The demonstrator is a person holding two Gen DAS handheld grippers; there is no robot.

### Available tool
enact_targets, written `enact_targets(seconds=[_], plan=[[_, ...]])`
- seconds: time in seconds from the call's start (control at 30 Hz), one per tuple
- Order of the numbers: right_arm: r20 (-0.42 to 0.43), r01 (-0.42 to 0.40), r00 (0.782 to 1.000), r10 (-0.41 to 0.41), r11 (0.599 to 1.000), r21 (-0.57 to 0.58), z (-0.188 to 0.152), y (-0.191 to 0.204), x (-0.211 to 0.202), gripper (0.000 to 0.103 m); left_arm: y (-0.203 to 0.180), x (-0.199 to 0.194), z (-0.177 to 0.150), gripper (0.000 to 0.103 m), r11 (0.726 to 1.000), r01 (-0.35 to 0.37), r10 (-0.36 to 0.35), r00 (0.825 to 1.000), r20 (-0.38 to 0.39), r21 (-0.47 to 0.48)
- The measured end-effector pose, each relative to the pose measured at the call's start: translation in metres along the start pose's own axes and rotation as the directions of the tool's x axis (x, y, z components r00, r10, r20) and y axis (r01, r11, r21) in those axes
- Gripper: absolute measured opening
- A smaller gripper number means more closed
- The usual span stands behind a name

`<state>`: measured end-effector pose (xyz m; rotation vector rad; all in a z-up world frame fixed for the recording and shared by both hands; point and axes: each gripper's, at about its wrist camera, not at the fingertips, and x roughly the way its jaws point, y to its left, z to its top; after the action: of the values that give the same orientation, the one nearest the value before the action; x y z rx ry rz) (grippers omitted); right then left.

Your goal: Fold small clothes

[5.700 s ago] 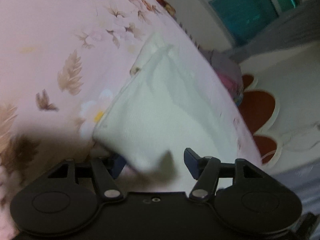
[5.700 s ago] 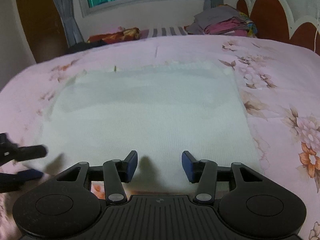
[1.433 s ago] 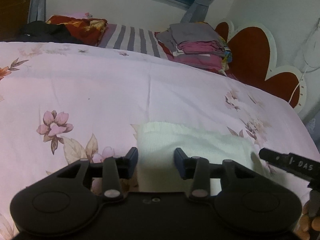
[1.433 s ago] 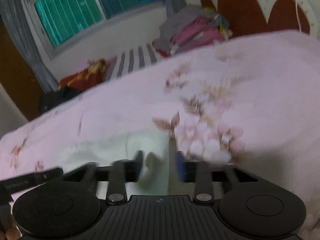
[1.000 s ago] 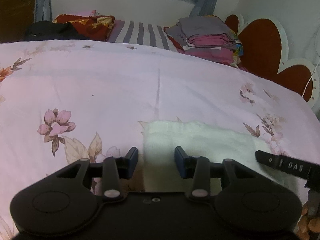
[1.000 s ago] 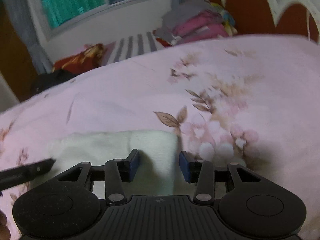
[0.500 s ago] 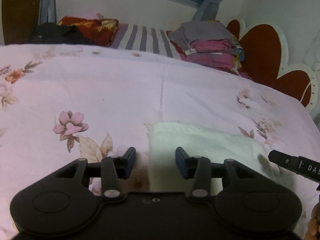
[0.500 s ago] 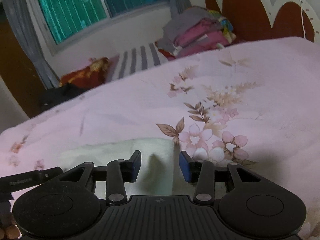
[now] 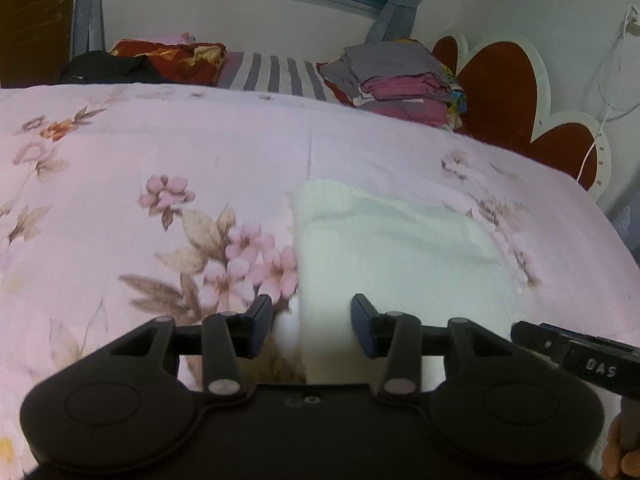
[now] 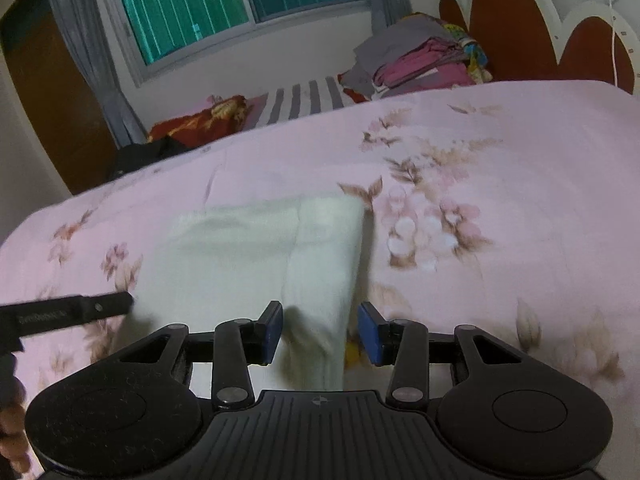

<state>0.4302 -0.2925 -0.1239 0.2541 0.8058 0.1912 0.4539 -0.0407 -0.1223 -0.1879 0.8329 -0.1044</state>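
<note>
A folded white cloth [image 9: 392,248] is laid flat on a pink floral bedspread [image 9: 160,160], flanked by the left gripper [image 9: 312,322] and right gripper [image 10: 320,326], both held parted and empty.

Lettering: "DAS", pale on black
Carrier: right gripper [image 9: 588,354], seen at the left gripper's right edge
Other gripper's lettering: blurred, unreadable

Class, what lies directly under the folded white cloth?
The white cloth rests on the pink floral bedsheet. The sheet's pattern beneath the cloth is covered, so anything hidden there cannot be seen.
</note>
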Motion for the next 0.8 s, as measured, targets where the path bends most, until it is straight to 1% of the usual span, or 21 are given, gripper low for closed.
enact_targets(seconds=[0.1, 0.17, 0.2, 0.3, 0.37, 0.47, 0.53, 0.63, 0.67, 0.7, 0.73, 0.8], plan=[[-0.036, 0.034, 0.999, -0.034, 0.999, -0.01, -0.013, -0.003, 0.006, 0.043, 0.0, 0.005, -0.009, 0.044, 0.999, -0.025, 0.025, 1.0, -0.009, 0.024], [-0.037, 0.036, 0.999, -0.036, 0.999, -0.011, -0.015, -0.005, 0.013, 0.043, -0.001, 0.005, -0.011, 0.045, 0.998, -0.036, 0.036, 0.999, 0.003, 0.048], [-0.034, 0.042, 0.999, -0.042, 0.999, -0.02, -0.015, -0.005, 0.015, 0.043, -0.001, 0.003, -0.011, 0.044, 0.998, -0.043, 0.043, 0.999, 0.0, 0.05], [-0.036, 0.035, 0.999, -0.035, 0.999, 0.001, -0.016, -0.007, 0.007, 0.043, 0.0, -0.008, -0.016, 0.042, 0.998, -0.029, 0.029, 1.0, -0.012, 0.051], [-0.036, 0.042, 0.998, -0.043, 0.999, -0.023, -0.021, -0.005, 0.0, 0.043, 0.001, -0.013, -0.025, 0.042, 0.998, -0.022, 0.024, 0.999, -0.025, 0.061], [-0.038, -0.004, 0.999, 0.004, 1.0, -0.002, -0.03, -0.005, -0.013, 0.043, 0.005, -0.019, -0.041, 0.042, 0.998, -0.012, 0.016, 0.999, -0.052, 0.068], [-0.064, -0.012, 0.998, 0.012, 1.0, -0.006, -0.038, -0.003, -0.018, 0.043, 0.006, -0.022, -0.05, 0.042, 0.996, -0.011, 0.016, 0.998, -0.06, 0.089], [-0.091, -0.024, 0.995, 0.028, 0.999, 0.035, -0.054, -0.006, -0.027, 0.042, 0.01, -0.027, -0.06, 0.042, 0.994, -0.026, 0.034, 0.997, -0.069, 0.109], [-0.096, -0.028, 0.995, 0.032, 0.999, 0.043, -0.059, -0.005, -0.031, 0.04, 0.013, -0.028, -0.061, 0.042, 0.994, -0.027, 0.035, 0.996, -0.079, 0.105], [-0.104, -0.039, 0.994, 0.045, 0.998, 0.056, -0.064, -0.004, -0.034, 0.022, 0.016, -0.03, -0.063, 0.042, 0.995, -0.023, 0.031, 0.996, -0.087, 0.099], [-0.114, -0.054, 0.992, 0.062, 0.996, 0.07, -0.069, -0.003, -0.036, 0.018, 0.017, -0.033, -0.064, 0.042, 0.995, -0.018, 0.026, 0.995, -0.092, 0.094], [-0.107, -0.042, 0.993, 0.05, 0.996, 0.074, -0.076, 0.002, -0.043, 0.018, 0.019, -0.039, -0.065, 0.042, 0.997, 0.003, 0.005, 0.995, -0.103, 0.081]])
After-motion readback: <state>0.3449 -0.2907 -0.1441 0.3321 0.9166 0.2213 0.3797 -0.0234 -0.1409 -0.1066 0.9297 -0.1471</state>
